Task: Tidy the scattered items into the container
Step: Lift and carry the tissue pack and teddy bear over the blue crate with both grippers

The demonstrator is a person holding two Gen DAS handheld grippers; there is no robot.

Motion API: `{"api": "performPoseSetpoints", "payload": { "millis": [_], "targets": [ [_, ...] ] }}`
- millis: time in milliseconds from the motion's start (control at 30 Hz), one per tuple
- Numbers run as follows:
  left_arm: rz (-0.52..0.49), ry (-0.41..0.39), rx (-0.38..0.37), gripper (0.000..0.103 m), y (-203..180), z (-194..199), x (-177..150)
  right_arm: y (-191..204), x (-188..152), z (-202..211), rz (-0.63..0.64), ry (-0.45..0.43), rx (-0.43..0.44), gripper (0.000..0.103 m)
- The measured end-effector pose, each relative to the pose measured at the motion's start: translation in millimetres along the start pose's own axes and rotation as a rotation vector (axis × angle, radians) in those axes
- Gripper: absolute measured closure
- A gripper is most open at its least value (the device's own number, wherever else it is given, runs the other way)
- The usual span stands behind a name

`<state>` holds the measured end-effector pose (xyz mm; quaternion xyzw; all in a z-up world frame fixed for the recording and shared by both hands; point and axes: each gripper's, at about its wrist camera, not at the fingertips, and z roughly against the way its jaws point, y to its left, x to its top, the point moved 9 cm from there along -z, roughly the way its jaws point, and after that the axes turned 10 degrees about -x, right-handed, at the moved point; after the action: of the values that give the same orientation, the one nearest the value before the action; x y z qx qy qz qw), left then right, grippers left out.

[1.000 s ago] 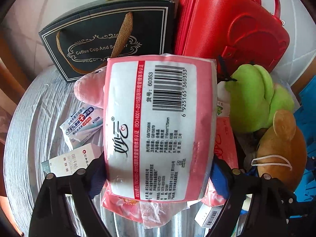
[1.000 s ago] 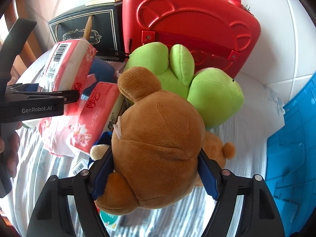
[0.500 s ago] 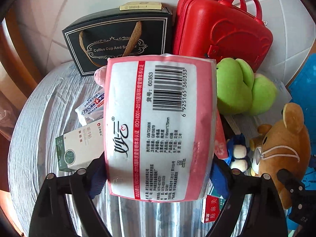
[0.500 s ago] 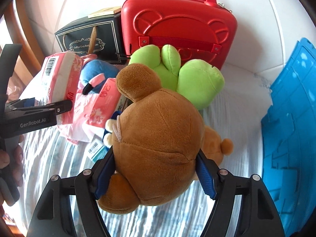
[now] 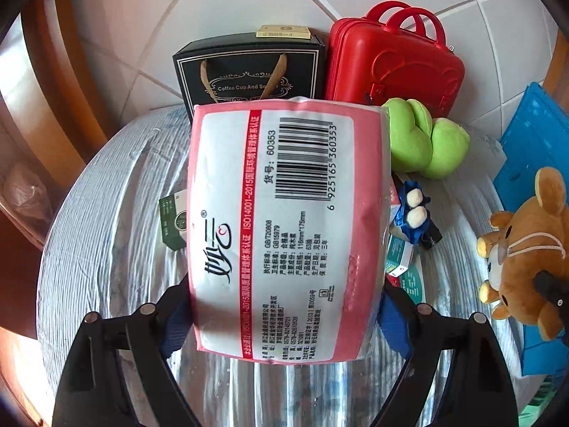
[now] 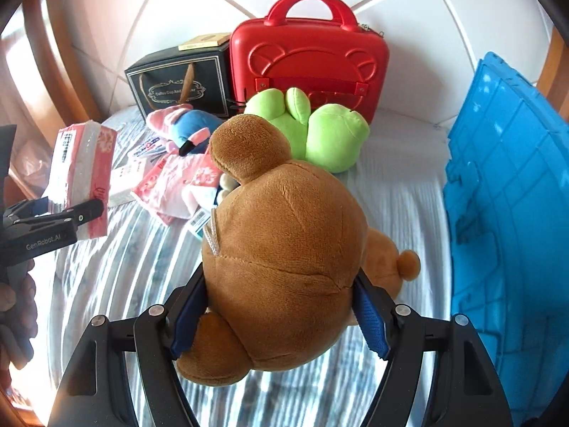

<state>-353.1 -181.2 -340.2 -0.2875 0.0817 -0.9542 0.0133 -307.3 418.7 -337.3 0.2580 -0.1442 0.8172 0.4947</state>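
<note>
My left gripper is shut on a pink tissue pack with a barcode label and holds it above the striped table. The pack also shows in the right wrist view, at the left. My right gripper is shut on a brown plush bear and holds it above the table. The bear also shows in the left wrist view, at the right. A blue crate stands at the right, and shows in the left wrist view.
A red case and a black gift bag stand at the back wall. A green plush, a blue-pink plush, a second tissue pack and small boxes lie on the striped cloth.
Both grippers have pulled back and up from the pile with their loads. The bear has moved right, nearer the blue crate. The back wall items look smaller.
</note>
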Motion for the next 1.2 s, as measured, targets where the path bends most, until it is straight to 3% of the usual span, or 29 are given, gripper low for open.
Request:
{"api": "performPoseSetpoints", "payload": {
  "millis": [433, 833, 1200],
  "targets": [
    [0.000, -0.056, 0.039, 0.016, -2, 69, -40, -17, -33, 93, -0.022, -0.091, 0.044, 0.028],
    [0.064, -0.120, 0.026, 0.016, -44, 136, -54, -51, -43, 173, 0.005, -0.170, 0.135, 0.028],
    [0.075, -0.213, 0.028, 0.016, -108, 193, -44, -91, -39, 215, 0.049, -0.239, 0.200, 0.028]
  ]
}}
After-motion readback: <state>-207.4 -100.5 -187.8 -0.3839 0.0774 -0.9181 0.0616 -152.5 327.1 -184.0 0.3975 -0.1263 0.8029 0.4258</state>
